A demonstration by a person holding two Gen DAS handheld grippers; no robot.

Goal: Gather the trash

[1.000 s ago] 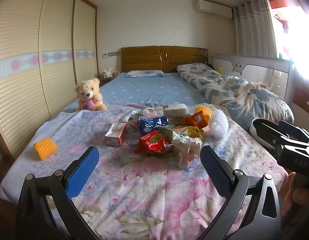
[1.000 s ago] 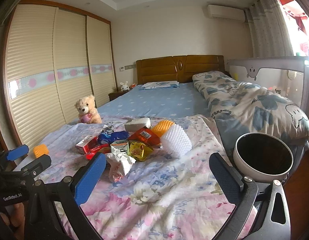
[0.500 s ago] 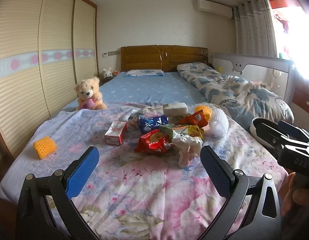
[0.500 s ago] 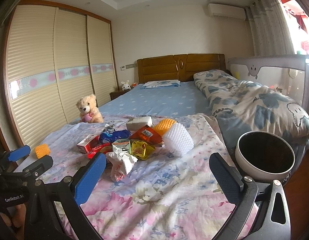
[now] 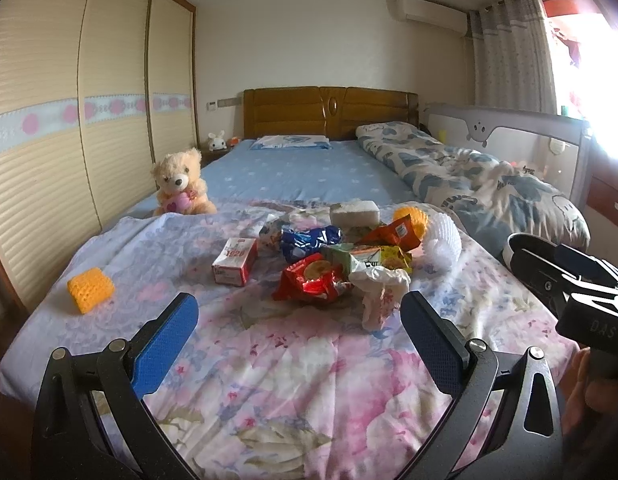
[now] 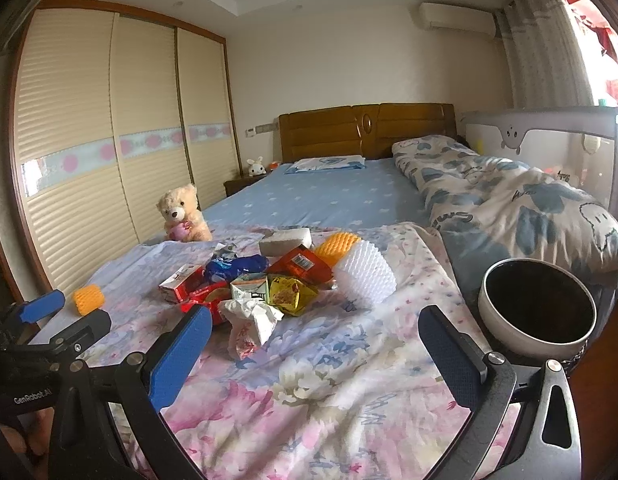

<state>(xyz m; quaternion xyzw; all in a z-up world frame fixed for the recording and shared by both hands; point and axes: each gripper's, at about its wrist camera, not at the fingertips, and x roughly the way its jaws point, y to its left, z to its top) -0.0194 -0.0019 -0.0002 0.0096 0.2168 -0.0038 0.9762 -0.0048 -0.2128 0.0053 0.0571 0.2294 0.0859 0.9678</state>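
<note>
Trash (image 5: 341, 260) lies heaped near the middle of a floral bedspread (image 5: 269, 380) at the foot of a bed, crumpled white paper (image 5: 379, 286) nearest, then a red snack wrapper (image 5: 313, 280), a red-and-white carton (image 5: 235, 260) with unreadable print, blue and orange packets, and white foam netting (image 5: 443, 246) toward the right edge. An orange foam sleeve (image 5: 91, 290) sits alone near the left edge. Both the left gripper (image 5: 297, 336) and right gripper (image 6: 313, 340) hover over the near edge, jaws spread wide, holding nothing; "GenRobot.AI" and "DAS" show on their housings. A dark-lined bin (image 6: 539, 308) stands off the right edge. Beyond: a teddy bear (image 5: 181, 184), wooden headboard (image 5: 329, 112), louvred wardrobe doors (image 5: 69, 120).
</note>
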